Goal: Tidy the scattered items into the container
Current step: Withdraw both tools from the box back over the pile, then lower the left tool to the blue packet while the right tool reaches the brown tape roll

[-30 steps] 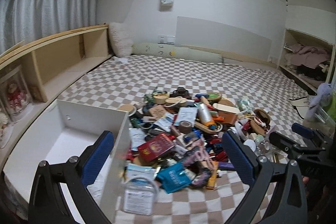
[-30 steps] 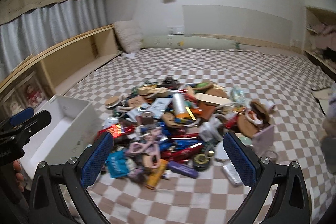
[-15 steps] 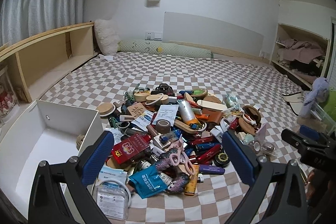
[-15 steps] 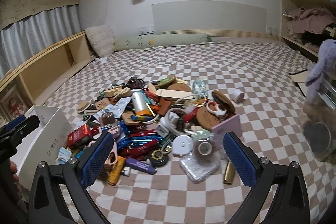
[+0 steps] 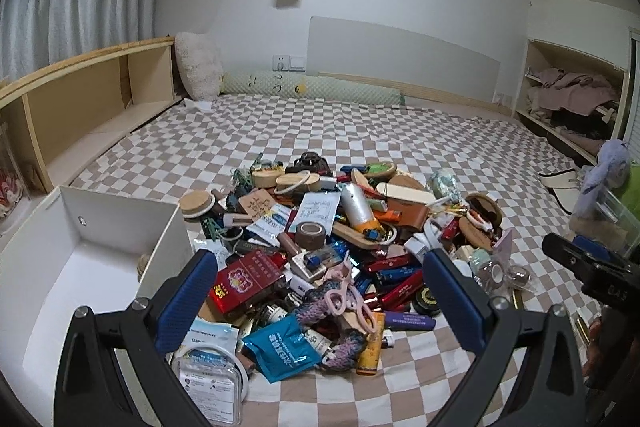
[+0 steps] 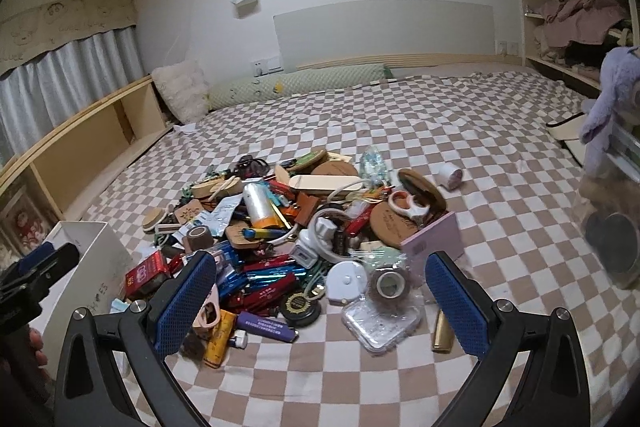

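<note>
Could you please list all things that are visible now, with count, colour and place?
container: one, white, left of the pile, nearly empty
pile of small items: many, mixed colours, middle of the bed
red box: one, near edge of the pile, beside the container
tape roll: one, brown, on top of the pile
teal packet: one, front of the pile
checkered cover: one, brown and white, under everything
bolster: one, green, by the far wall
left gripper: one, black with blue pads, open, empty
right gripper: one, same colours, open, empty
</note>
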Tool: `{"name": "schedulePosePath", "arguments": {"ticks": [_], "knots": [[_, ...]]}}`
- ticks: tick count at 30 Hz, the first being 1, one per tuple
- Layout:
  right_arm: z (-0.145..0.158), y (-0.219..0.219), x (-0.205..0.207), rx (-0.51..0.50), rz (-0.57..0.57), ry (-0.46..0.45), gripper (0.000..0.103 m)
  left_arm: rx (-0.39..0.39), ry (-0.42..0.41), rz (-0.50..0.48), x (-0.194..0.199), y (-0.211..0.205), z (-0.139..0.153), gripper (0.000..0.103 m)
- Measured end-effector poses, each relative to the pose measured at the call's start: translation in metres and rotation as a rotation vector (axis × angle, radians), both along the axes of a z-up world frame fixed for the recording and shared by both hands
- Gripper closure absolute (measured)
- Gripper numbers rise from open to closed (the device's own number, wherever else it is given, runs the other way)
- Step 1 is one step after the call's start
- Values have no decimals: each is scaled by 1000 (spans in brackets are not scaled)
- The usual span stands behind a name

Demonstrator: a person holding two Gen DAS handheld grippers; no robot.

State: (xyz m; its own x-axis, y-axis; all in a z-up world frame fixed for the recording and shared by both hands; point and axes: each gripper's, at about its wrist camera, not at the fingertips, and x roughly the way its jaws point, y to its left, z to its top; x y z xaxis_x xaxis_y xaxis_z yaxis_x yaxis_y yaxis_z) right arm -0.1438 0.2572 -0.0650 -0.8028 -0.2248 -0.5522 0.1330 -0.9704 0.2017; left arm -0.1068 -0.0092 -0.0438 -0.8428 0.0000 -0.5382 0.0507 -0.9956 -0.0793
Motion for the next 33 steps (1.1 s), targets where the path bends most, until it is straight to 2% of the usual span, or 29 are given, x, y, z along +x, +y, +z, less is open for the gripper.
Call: {"name": "schedulePosePath", "arguments": {"ticks": [2,5,10,21,24,26,28,33], "knots": [[-6,-5,2,6,28,26,0,18,-16,-8,-2,-3,-9,0],[-17,-11,1,46,-1,44,0,37,-47,-9,-5,-6,-26,0],[-41,-12,-7,54,52,4,0,22,-104,10,-8,-10,-57,0],[-87,-2,-23,91,-11,-125,0,7,-275,55,-25,-12,-117,2],[-97,-5,-25,121,-5,-149,0,-14,-289,60,-30,-12,-124,10],[-100,-7,-25,131,1,-157,0,-46,-309,84,-34,-12,-130,11],[-104,-8,-25,131,9,-166,0,-40,-333,102,-37,-15,-136,18],[-111,-10,-27,125,27,-186,0,-54,-359,115,-44,-17,-145,20]]}}
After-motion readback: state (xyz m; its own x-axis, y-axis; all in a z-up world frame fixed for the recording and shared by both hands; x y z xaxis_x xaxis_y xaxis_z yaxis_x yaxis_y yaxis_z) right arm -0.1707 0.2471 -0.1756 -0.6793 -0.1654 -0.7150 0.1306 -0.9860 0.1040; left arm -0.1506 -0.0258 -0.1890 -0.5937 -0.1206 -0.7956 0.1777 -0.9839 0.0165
